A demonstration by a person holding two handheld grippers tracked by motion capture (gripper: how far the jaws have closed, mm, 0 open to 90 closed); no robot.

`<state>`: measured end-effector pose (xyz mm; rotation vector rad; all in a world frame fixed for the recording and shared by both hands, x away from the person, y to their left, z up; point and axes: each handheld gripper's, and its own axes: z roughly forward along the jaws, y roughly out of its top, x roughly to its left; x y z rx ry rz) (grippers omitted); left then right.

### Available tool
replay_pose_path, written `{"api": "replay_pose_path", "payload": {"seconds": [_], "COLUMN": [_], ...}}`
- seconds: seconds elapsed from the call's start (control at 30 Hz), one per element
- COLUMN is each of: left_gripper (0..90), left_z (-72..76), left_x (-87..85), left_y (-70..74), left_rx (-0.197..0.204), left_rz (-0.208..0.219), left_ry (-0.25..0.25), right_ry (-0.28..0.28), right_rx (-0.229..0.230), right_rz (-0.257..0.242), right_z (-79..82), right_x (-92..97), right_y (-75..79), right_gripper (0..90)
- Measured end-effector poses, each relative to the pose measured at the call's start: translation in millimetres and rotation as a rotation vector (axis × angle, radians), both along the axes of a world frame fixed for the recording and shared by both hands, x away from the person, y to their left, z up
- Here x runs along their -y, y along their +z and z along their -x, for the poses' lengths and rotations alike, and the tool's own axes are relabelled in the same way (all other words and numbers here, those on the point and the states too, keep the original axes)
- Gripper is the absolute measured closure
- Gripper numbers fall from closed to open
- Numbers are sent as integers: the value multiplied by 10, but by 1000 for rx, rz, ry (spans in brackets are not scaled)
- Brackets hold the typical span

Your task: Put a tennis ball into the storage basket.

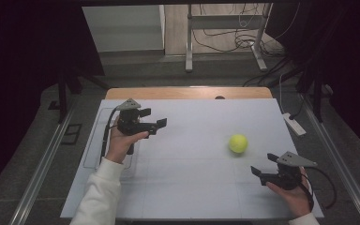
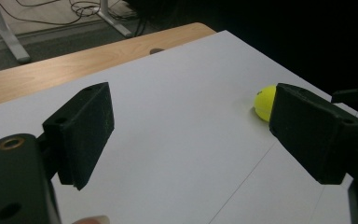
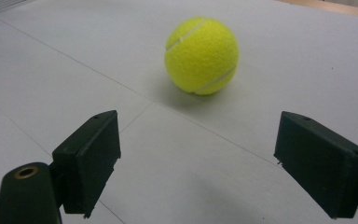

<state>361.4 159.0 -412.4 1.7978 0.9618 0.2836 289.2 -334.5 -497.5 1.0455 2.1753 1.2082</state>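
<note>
A yellow tennis ball (image 1: 238,143) lies on the white board (image 1: 192,187), right of its middle. My left gripper (image 1: 154,119) hovers over the board's left part, pointing right toward the ball, open with nothing between its pads. In the left gripper view the ball (image 2: 264,102) peeks out from behind the right jaw of that gripper (image 2: 191,130). My right gripper (image 1: 263,164) is held near the front right corner, a short way in front of the ball, also open and empty. The right gripper view has the ball (image 3: 201,55) ahead of the gripper (image 3: 196,154), apart from both jaws.
The board rests on a wooden table (image 1: 187,92) whose far edge shows beyond it. A faint rectangular outline (image 1: 91,140) marks the board's left side. On the floor are a power strip (image 1: 294,124) at the right, metal frame legs (image 1: 188,47) and cables behind.
</note>
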Motion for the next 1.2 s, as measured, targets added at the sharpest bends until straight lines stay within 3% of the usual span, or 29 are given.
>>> {"api": "replay_pose_path", "payload": {"seconds": [1.2], "left_gripper": [145], "left_z": [-33], "left_x": [393], "left_y": [-211], "left_rx": [-59], "left_rz": [-81], "left_ry": [-79], "right_ry": [3], "right_rx": [1], "right_rz": [1], "right_z": [-6], "right_x": [-8], "right_y": [-1], "right_gripper": [147]}}
